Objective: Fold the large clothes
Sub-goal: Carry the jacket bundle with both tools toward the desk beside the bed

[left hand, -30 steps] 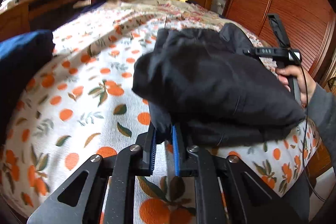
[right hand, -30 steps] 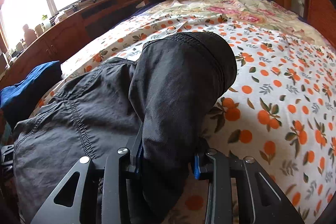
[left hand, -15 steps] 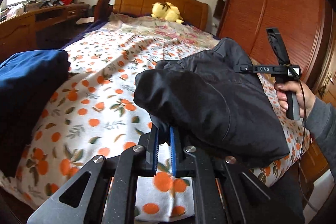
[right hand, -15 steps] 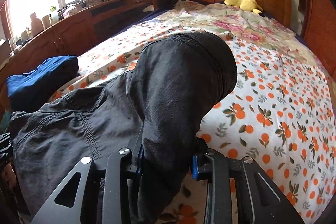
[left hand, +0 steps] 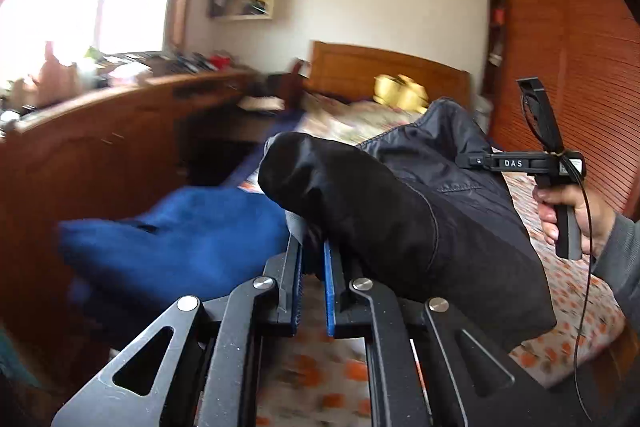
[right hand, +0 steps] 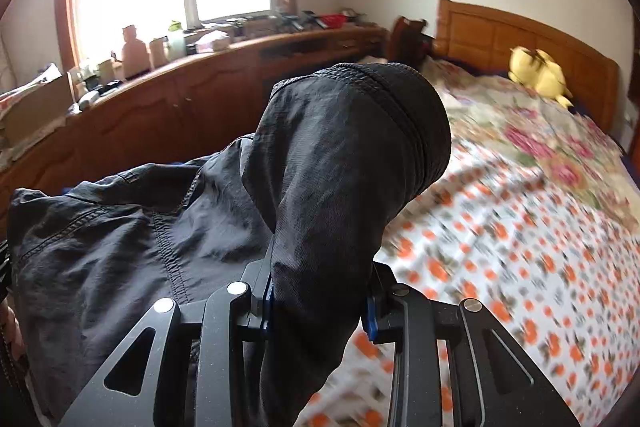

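A folded black garment (left hand: 404,227) hangs in the air between my two grippers, lifted off the orange-patterned bed (right hand: 520,227). My left gripper (left hand: 311,251) is shut on one thin edge of it, its blue pads nearly together. In the right wrist view the black garment (right hand: 344,163) bulges up over my right gripper (right hand: 318,303), which is shut on a thick bunch of the cloth. The left wrist view shows a hand (left hand: 576,211) holding the right gripper's handle on the far side; that gripper's fingertips are hidden by the cloth.
A folded blue pile (left hand: 180,239) lies at the bed's left edge, just beyond the left gripper. A long wooden cabinet (right hand: 180,107) with clutter on top runs under the window. A yellow plush (right hand: 536,75) sits by the headboard. A wooden wardrobe (left hand: 580,67) stands on the right.
Both grippers have risen and swung left with the black garment, which has come up off the bed. The blue pile now sits straight ahead of the left gripper.
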The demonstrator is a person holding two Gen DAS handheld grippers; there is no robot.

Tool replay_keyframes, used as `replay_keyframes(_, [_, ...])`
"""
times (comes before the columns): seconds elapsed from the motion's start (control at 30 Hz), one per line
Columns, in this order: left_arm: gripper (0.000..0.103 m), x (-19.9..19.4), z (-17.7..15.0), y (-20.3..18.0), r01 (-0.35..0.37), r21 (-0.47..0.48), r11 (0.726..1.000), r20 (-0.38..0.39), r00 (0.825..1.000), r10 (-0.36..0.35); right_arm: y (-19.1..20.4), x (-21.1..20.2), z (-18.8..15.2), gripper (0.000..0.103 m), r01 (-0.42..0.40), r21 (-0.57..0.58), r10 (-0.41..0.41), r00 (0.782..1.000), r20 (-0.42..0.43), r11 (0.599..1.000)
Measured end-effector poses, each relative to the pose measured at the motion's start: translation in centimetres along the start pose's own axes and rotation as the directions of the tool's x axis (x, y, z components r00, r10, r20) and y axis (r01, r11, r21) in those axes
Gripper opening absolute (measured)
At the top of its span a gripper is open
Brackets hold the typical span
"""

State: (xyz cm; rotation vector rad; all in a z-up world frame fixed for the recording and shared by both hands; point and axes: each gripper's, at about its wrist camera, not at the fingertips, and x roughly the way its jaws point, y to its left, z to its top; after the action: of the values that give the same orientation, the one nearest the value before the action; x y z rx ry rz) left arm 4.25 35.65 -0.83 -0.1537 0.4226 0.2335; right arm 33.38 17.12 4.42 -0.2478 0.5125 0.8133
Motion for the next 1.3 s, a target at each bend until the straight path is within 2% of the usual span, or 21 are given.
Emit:
replay_keyframes(0.13, [0.01, -1.0, 2.0, 5.7, -0.124, -0.015, 0.992, 0.013, 0.992, 0.124, 5.2, 3.4, 4.3, 0.033, -0.042, -0.057, 0.043, 0.999, 0.014, 0.997])
replay_keyframes(0.2, [0.01, -1.1, 2.6, 8.9, -0.185, -0.036, 0.982, 0.009, 0.983, 0.185, 7.7, 5.2, 6.0, 0.033, -0.059, -0.077, 0.06, 0.998, 0.012, 0.995])
replay_keyframes(0.33, [0.01, 0.0, 2.5, 14.0, -0.281, -0.069, 0.957, -0.023, 0.96, 0.28, 11.9, 9.0, 7.4, 0.035, -0.098, -0.089, 0.098, 0.995, 0.0, 0.991])
replay_keyframes(0.4, [0.01, 0.6, 1.6, 15.7, -0.316, -0.079, 0.945, -0.051, 0.948, 0.313, 13.0, 11.2, 7.2, 0.038, -0.11, -0.095, 0.107, 0.994, -0.037, 0.989])
replay_keyframes(0.47, [0.01, 1.6, 0.4, 17.2, -0.336, -0.084, 0.938, -0.091, 0.94, 0.329, 12.8, 13.6, 6.4, 0.045, -0.11, -0.087, 0.099, 0.988, -0.12, 0.99])
replay_keyframes(0.53, [0.01, 1.9, -0.8, 18.2, -0.338, -0.1, 0.936, -0.119, 0.938, 0.326, 12.7, 15.2, 5.2, 0.046, -0.09, -0.077, 0.075, 0.98, -0.186, 0.993])
replay_keyframes(0.6, [0.01, 1.9, -1.3, 18.7, -0.334, -0.124, 0.934, -0.132, 0.939, 0.318, 12.4, 14.7, 4.4, 0.049, -0.097, -0.08, 0.082, 0.982, -0.172, 0.992])
replay_keyframes(0.63, [0.011, 1.8, -1.2, 19.1, -0.322, -0.141, 0.936, -0.129, 0.944, 0.305, 12.3, 14.1, 4.0, 0.054, -0.09, -0.092, 0.075, 0.985, -0.158, 0.992])
replay_keyframes(0.7, [0.015, 1.4, -1.1, 19.1, -0.323, -0.145, 0.935, -0.125, 0.944, 0.307, 13.1, 12.9, 3.6, 0.055, -0.062, -0.13, 0.046, 0.992, -0.119, 0.99])
replay_keyframes(0.73, [0.018, 1.0, -0.9, 18.4, -0.324, -0.135, 0.936, -0.114, 0.944, 0.31, 13.5, 12.1, 3.6, 0.056, -0.099, -0.136, 0.085, 0.991, -0.107, 0.986])
replay_keyframes(0.77, [0.025, 0.6, -0.7, 18.0, -0.326, -0.127, 0.937, -0.101, 0.944, 0.314, 14.1, 11.4, 3.2, 0.056, -0.141, -0.141, 0.127, 0.986, -0.104, 0.98])
replay_keyframes(0.8, [0.039, -0.1, -0.5, 17.6, -0.323, -0.119, 0.939, -0.083, 0.946, 0.315, 14.7, 10.8, 2.9, 0.056, -0.174, -0.15, 0.16, 0.982, -0.102, 0.973])
replay_keyframes(0.83, [0.045, -0.7, -0.5, 17.4, -0.313, -0.118, 0.942, -0.067, 0.949, 0.307, 15.7, 10.2, 2.6, 0.056, -0.194, -0.162, 0.18, 0.979, -0.095, 0.968])
replay_keyframes(0.87, [0.056, -1.4, -0.3, 17.0, -0.304, -0.118, 0.945, -0.053, 0.953, 0.299, 15.8, 9.7, 2.5, 0.056, -0.21, -0.171, 0.198, 0.976, -0.088, 0.962])
replay_keyframes(0.9, [0.076, -2.0, -0.1, 16.7, -0.302, -0.117, 0.946, -0.044, 0.953, 0.299, 16.2, 9.3, 2.1, 0.056, -0.234, -0.176, 0.222, 0.971, -0.084, 0.956])
replay_keyframes(0.97, [0.092, -3.0, 0.4, 16.3, -0.306, -0.113, 0.945, -0.013, 0.952, 0.307, 16.5, 9.5, 1.5, 0.056, -0.28, -0.177, 0.265, 0.959, -0.103, 0.944])
replay_keyframes(1.07, [0.093, -4.2, 1.0, 15.9, -0.322, -0.1, 0.941, 0.009, 0.946, 0.325, 17.1, 10.9, -0.2, 0.055, -0.281, -0.199, 0.255, 0.956, -0.147, 0.939])
replay_keyframes(1.13, [0.102, -4.6, 1.3, 15.8, -0.332, -0.091, 0.939, 0.013, 0.942, 0.335, 17.0, 12.1, -1.5, 0.055, -0.296, -0.197, 0.262, 0.948, -0.181, 0.935])
replay_keyframes(1.2, [0.102, -4.9, 1.6, 15.6, -0.334, -0.088, 0.939, 0.016, 0.942, 0.336, 16.8, 11.9, -1.6, 0.055, -0.295, -0.194, 0.262, 0.949, -0.177, 0.936])
replay_keyframes(1.3, [0.102, -4.9, 1.8, 15.0, -0.335, -0.078, 0.939, 0.013, 0.942, 0.337, 16.2, 10.0, -1.4, 0.056, -0.255, -0.196, 0.23, 0.963, -0.142, 0.947])
